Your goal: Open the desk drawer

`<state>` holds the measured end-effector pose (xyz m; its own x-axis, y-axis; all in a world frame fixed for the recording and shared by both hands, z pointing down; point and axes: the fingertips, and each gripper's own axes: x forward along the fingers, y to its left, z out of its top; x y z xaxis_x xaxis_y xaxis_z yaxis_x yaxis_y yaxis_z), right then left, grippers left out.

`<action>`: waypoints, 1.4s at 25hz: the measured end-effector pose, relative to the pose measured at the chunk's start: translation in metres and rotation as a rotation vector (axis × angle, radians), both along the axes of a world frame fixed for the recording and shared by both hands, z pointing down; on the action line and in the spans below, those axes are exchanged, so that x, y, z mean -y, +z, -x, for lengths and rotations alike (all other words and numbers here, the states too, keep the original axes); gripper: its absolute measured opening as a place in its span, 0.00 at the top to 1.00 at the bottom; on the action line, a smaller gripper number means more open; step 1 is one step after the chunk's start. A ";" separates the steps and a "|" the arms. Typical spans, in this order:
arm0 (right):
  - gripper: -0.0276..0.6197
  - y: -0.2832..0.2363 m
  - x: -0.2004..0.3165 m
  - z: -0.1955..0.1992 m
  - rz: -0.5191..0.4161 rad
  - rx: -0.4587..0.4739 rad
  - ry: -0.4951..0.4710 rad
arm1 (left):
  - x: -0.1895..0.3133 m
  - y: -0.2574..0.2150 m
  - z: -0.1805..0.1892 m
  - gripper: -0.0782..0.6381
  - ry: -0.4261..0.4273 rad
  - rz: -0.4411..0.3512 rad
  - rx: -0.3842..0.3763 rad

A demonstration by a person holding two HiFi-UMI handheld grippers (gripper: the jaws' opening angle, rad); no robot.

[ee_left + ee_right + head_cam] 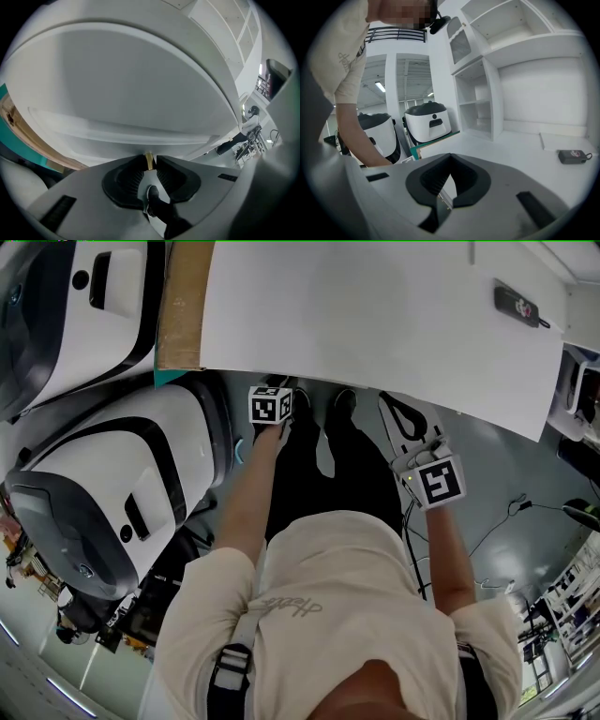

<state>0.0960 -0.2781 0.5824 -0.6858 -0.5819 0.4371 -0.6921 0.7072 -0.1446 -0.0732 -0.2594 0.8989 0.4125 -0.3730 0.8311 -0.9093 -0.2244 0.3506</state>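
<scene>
Looking down in the head view, the white desk (375, 324) took up most of the top and was mostly bare, just a small black gadget (518, 304) near its far right corner and a wood-edged board (183, 306) with a teal strip along its left end. The drawer (140, 143) sat under the desk's front edge and didn't stick out past it from above. The left gripper (149, 164) was tucked right up against that edge, jaws closed on a little brass knob (149, 157) on the white drawer front, knob filling the gap between the tips. The right gripper (449, 159) hung off to the side over the grey floor (525, 484), jaws together with nothing in them. Room-wise: two big white-and-black machines (103, 493) parked left of the desk, white shelves (480, 108) and cabinets on the wall behind it, and some loose cables (511, 512) on the floor at right.
</scene>
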 end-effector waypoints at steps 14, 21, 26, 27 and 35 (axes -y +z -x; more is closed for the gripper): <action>0.96 -0.002 -0.011 -0.003 0.010 0.006 0.003 | -0.005 -0.002 -0.002 0.78 0.048 0.056 0.020; 0.96 -0.005 -0.011 -0.010 0.009 0.016 -0.003 | -0.020 -0.002 -0.003 0.78 0.064 0.074 0.014; 0.96 -0.005 -0.015 -0.010 0.019 0.032 -0.020 | -0.034 -0.001 -0.002 0.78 0.056 0.090 0.026; 0.96 -0.003 -0.016 -0.009 0.020 0.035 -0.027 | -0.037 -0.001 -0.001 0.78 0.056 0.091 0.026; 0.96 0.000 -0.026 -0.006 0.013 0.054 -0.077 | -0.054 -0.001 0.002 0.78 0.041 0.082 0.036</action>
<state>0.1018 -0.2521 0.5823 -0.7509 -0.5213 0.4054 -0.6270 0.7555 -0.1899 -0.0749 -0.2054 0.8975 0.3948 -0.2870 0.8728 -0.9125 -0.2334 0.3360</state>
